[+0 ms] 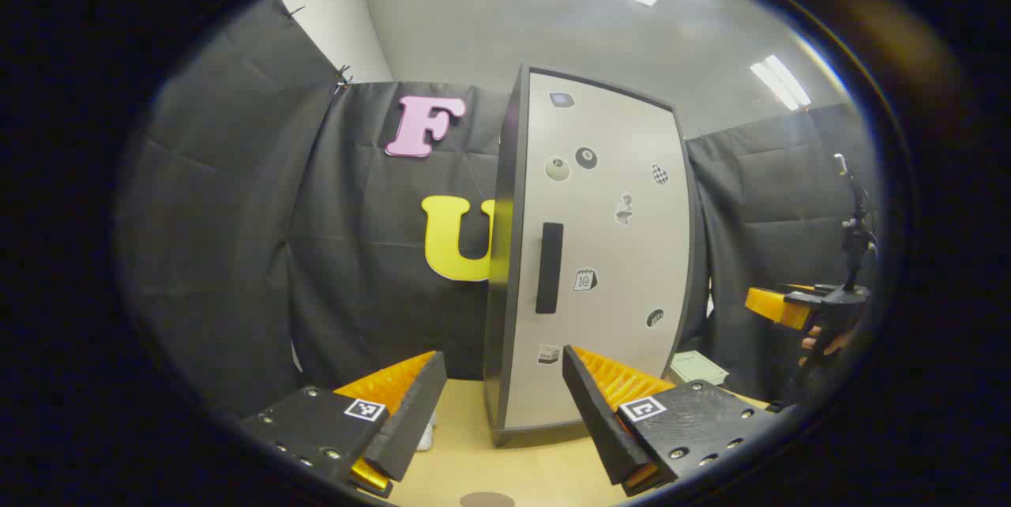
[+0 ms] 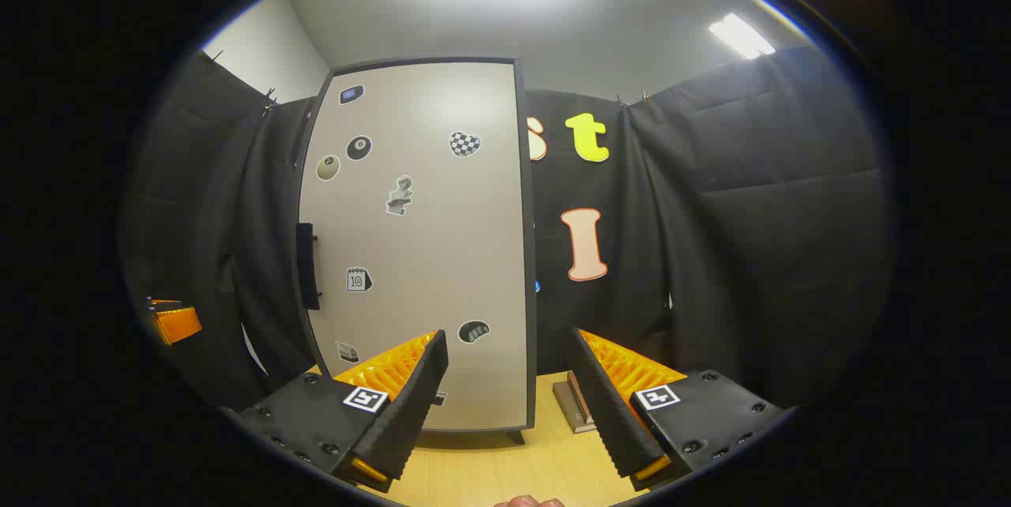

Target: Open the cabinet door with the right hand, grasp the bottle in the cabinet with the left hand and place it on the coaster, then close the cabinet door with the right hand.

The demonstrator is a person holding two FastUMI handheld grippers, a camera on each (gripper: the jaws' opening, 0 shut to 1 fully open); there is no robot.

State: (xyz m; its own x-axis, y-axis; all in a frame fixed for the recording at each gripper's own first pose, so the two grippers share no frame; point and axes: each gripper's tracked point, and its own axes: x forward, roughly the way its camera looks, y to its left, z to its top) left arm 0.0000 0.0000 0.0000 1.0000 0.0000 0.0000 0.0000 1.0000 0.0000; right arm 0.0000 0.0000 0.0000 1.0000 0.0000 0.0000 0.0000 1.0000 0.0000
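Two grippers wait over the wooden table [image 2: 505, 460], each with fingers spread wide and holding nothing: the left gripper [image 1: 501, 396] and the right gripper [image 2: 509, 388]. Beyond them stands the cabinet [image 1: 600, 254], its door [image 2: 419, 246] closed, so the bottle inside cannot be seen; a round brown edge, perhaps the coaster [image 1: 487, 499], lies nearest. To open well, the right gripper should probably straddle the dark vertical handle [image 2: 306, 266] squarely before pulling.

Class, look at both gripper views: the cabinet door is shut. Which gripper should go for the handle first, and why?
Right, probably. The cabinet door is shut, with its handle on its left edge. The right gripper is open and empty, facing the door, and the task assigns it the opening. The left gripper waits, open.
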